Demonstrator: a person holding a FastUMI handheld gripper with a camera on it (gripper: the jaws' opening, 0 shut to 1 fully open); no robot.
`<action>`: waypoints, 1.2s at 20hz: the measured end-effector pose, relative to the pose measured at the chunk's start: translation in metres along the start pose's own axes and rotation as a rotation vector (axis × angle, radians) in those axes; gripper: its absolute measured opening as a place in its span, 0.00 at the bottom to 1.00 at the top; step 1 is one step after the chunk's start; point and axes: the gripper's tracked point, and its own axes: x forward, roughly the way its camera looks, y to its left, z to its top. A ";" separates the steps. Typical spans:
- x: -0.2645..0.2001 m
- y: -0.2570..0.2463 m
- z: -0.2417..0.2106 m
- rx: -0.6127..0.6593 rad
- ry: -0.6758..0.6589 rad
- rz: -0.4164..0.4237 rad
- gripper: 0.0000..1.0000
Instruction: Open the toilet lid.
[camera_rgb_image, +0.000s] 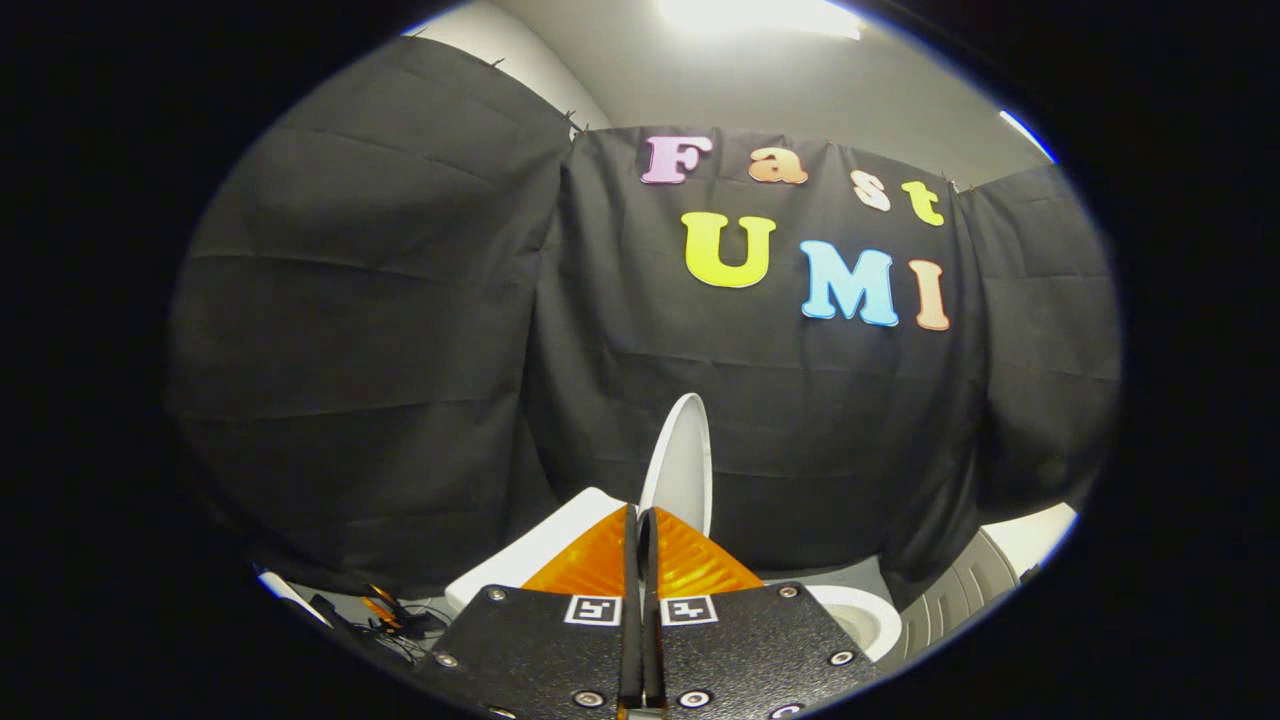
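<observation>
Where the black cloth wall (640, 400) hangs behind everything, a white ceiling with a bright light (760, 15) shows above it. Left of the tool (641, 525), low down, a tangle of dark cables with something orange (385, 612) lies on the floor, too small to identify, perhaps a connector. A grey ribbed object (965, 585) sits to the right beyond the bowl. The tool is clenched, its orange fingers (585, 565) pressed together with nothing between them. Just beyond their tips the toilet lid (685, 465) stands raised, nearly upright and edge-on; the white cistern (540, 550) lies left of it and the open seat rim (865, 615) to the right.
</observation>
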 end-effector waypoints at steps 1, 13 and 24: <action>0.001 0.004 -0.001 0.007 -0.001 0.013 0.01; 0.009 0.030 -0.002 0.032 0.001 0.077 0.03; -0.040 -0.047 0.019 0.197 -0.057 0.104 0.94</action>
